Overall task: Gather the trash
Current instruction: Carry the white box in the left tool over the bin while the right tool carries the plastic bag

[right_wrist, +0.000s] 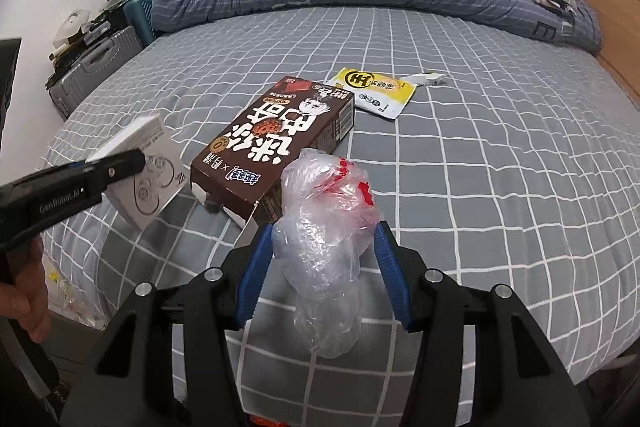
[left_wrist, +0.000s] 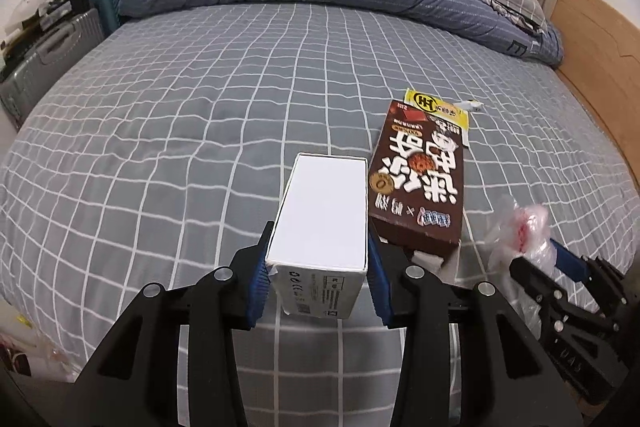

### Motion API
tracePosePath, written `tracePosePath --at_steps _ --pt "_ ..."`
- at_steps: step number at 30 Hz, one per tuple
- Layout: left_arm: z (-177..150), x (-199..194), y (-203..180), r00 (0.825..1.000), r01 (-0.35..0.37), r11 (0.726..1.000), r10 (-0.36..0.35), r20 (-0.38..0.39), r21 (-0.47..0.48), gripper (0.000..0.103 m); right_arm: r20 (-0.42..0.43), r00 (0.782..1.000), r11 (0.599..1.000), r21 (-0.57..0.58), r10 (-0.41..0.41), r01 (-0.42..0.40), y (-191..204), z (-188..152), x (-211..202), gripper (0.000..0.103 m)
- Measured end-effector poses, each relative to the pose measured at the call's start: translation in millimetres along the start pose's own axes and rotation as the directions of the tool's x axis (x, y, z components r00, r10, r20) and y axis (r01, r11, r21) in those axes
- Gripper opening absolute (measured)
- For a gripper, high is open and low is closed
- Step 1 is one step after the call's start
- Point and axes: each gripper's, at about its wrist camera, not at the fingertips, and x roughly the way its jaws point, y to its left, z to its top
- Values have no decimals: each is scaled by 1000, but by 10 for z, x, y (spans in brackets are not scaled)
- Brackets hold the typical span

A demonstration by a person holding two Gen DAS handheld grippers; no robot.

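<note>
The left gripper [left_wrist: 318, 263] is clamped on a white box [left_wrist: 324, 211], its blue pads pressing both long sides, and the box is lifted clear of the bed [left_wrist: 160, 147]. The right gripper [right_wrist: 324, 263] is closed on a crumpled plastic bag [right_wrist: 328, 227], also held above the sheet. To carry both well, I think each hand should keep an even squeeze and stay tilted as it is, because the box sticks out far in front of the pads and may swing (a smooth cardboard side can slip). The bag is soft, so the grip must catch enough of its bulk, not only a loose fold.

The white box is plain on top, with small printed marks on its near end and a line drawing on one side. The bag is clear and wrinkled, with some red print. On the grey checked bed lie a brown snack box [right_wrist: 276, 143] with one end flap open, a yellow sachet [right_wrist: 376, 95] just behind it, and a small white scrap [right_wrist: 428, 78] beyond.
</note>
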Motion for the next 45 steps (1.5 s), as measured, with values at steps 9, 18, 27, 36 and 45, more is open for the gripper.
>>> tracePosePath --at_steps 9,18,27,36,45 --pt "-186 -326 -91 1000 6 1000 -6 24 -1 41 13 1000 1000 -12 0 0 64 -196 -245 50" --pt "-447 -581 -167 999 25 1000 -25 27 -5 41 24 1000 1000 9 6 -6 113 -345 -457 50" --pt "-740 -781 -198 999 42 999 -41 18 -11 41 39 999 1000 3 11 -11 197 -524 -657 50" --pt "-967 -995 -205 998 52 998 -52 23 -19 41 42 999 1000 -8 -19 19 255 -646 -836 50" --pt "-1132 -1159 -239 998 57 998 -57 26 -10 41 45 999 1000 -6 -9 9 309 -760 -966 50"
